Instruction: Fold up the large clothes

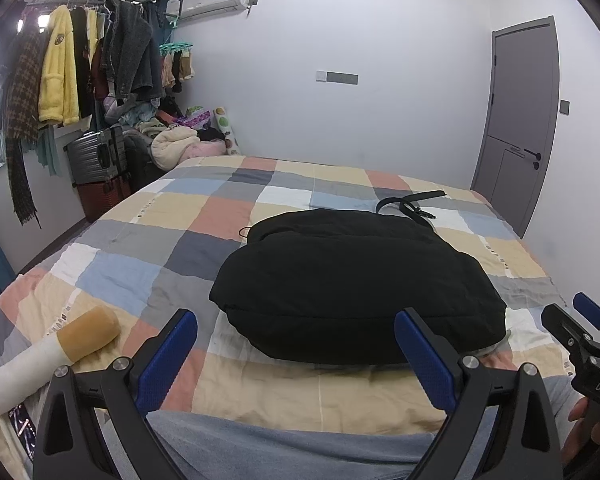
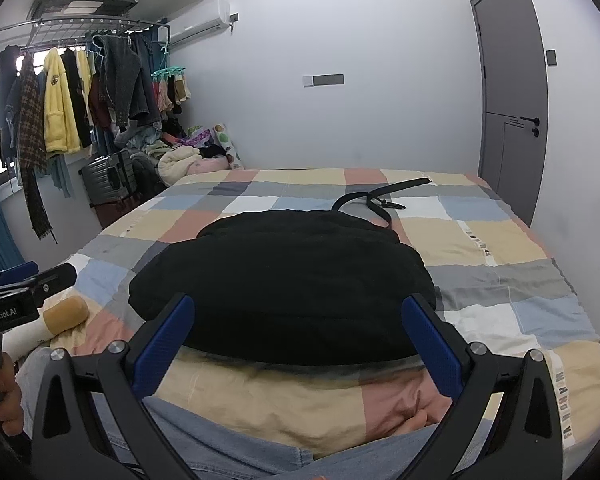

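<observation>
A bulky black garment (image 1: 356, 284) lies folded in a thick bundle on the checked bedspread (image 1: 148, 216); it also shows in the right wrist view (image 2: 284, 280). My left gripper (image 1: 296, 328) is open and empty, held at the bundle's near edge, its fingers apart from the cloth. My right gripper (image 2: 298, 316) is open and empty, also at the near edge. The right gripper shows at the right edge of the left wrist view (image 1: 576, 320). The left gripper shows at the left edge of the right wrist view (image 2: 32, 276).
A black belt (image 1: 412, 202) lies on the bed beyond the bundle. A white and tan roll pillow (image 1: 56, 356) lies at the near left. A loaded clothes rack (image 1: 80, 64), suitcases (image 1: 96, 156) and a clothes pile (image 1: 180, 140) stand left. A grey door (image 1: 520, 120) is at right.
</observation>
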`<state>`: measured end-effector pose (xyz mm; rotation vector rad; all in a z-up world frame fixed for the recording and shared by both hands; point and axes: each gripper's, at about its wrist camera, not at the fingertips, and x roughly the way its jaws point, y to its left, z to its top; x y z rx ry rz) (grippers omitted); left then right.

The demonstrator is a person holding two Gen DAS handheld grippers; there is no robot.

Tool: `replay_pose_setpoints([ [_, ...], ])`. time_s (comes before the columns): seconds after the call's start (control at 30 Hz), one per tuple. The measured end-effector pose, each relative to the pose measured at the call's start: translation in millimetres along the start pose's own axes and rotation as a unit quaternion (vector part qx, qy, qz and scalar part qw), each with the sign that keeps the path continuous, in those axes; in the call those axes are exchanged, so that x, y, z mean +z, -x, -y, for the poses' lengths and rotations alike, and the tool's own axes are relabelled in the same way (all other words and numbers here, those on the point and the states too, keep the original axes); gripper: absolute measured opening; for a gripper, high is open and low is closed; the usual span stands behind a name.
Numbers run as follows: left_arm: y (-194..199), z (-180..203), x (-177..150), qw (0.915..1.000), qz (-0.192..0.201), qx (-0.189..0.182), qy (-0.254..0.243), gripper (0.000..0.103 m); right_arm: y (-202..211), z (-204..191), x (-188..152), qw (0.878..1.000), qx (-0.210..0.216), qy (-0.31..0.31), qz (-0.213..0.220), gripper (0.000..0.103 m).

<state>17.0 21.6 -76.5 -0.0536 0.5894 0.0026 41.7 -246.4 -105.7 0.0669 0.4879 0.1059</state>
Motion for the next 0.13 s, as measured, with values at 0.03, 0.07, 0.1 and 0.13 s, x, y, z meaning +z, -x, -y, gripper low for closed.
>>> replay_pose_setpoints([
  [0.03, 0.1, -0.7, -0.5, 1.0000, 0.000, -0.001, 0.000, 0.100, 0.0, -0.1, -0.1, 1.000, 0.000, 0.000, 0.000, 0.103],
  [0.07, 0.3, 0.2, -0.4, 1.0000, -0.001, -0.002, -0.001, 0.100, 0.2, -0.5, 0.1, 1.000, -0.001, 0.000, 0.000, 0.103],
  [0.1, 0.3, -0.4, -0.4, 1.0000, -0.001, -0.001, -0.001, 0.100, 0.1, -0.4, 0.2, 1.000, -0.001, 0.000, 0.000, 0.103],
  [0.13, 0.3, -0.4, -0.5, 1.0000, 0.000, -0.001, -0.001, 0.100, 0.2, -0.3, 0.0, 1.000, -0.001, 0.000, 0.000, 0.103],
])
